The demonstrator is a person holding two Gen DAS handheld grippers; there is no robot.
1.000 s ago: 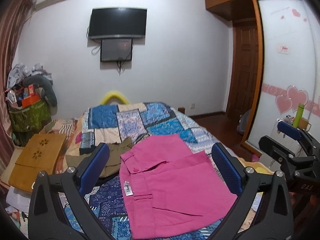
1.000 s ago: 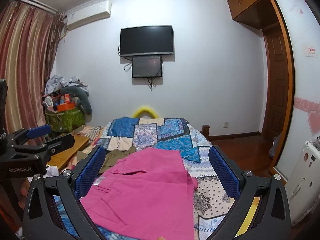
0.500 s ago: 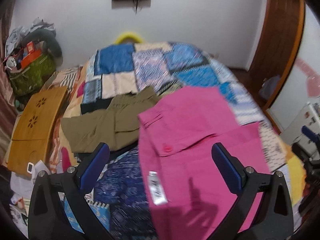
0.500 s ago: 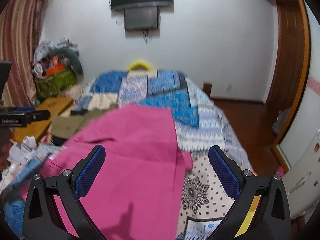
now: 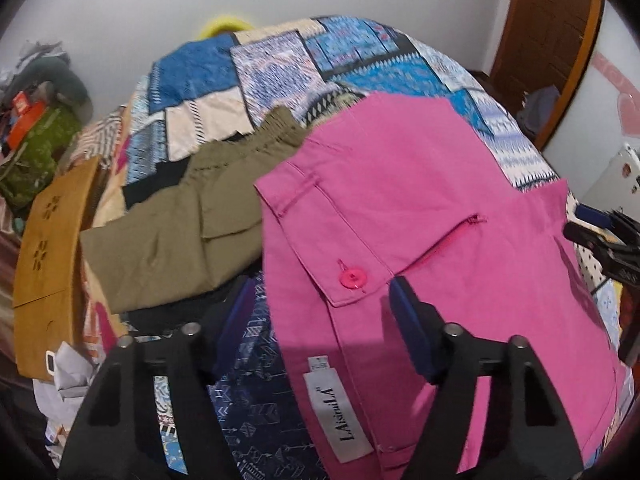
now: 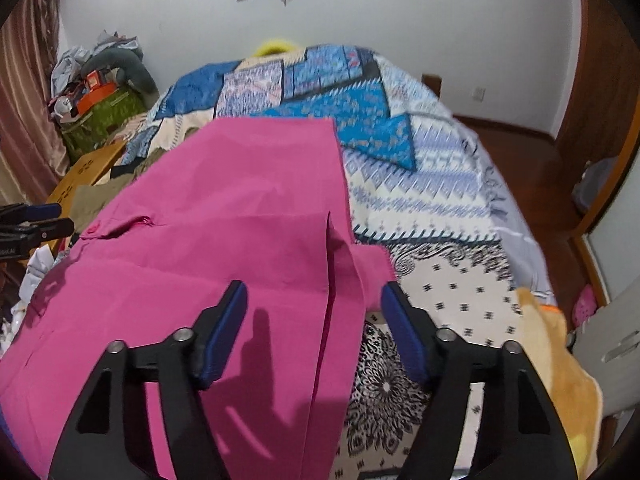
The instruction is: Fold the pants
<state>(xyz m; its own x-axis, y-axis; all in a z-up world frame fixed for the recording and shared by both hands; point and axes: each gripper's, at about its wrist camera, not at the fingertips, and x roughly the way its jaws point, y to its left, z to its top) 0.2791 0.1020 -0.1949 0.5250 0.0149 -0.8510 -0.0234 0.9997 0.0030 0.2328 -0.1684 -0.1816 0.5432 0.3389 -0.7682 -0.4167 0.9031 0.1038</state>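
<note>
Pink pants (image 5: pixel 420 208) lie flat on the patchwork bedspread (image 5: pixel 280 64), waistband with a pink button (image 5: pixel 352 279) and a white label (image 5: pixel 340 416) at the near left. My left gripper (image 5: pixel 324 320) hovers over the waistband's left edge; its jaws are closing, with the fabric below and between them, untouched by the pads. In the right wrist view the pink pants (image 6: pixel 240 208) show their leg end. My right gripper (image 6: pixel 314 332) hangs over that hem, jaws closing, cloth between them but not pinched. Each gripper also shows in the other's view: the right gripper (image 5: pixel 600 236), the left gripper (image 6: pixel 32 224).
Olive pants (image 5: pixel 180 232) lie crumpled left of the pink ones. A wooden board (image 5: pixel 48 264) and papers sit at the bed's left side, with a green basket (image 6: pixel 100 120) of clutter behind. A white appliance (image 6: pixel 616 344) and a wooden door (image 5: pixel 552 32) stand on the right.
Both grippers have tipped downward and come closer to the pink pants, which now fill the views. Both pairs of jaws have narrowed from fully wide.
</note>
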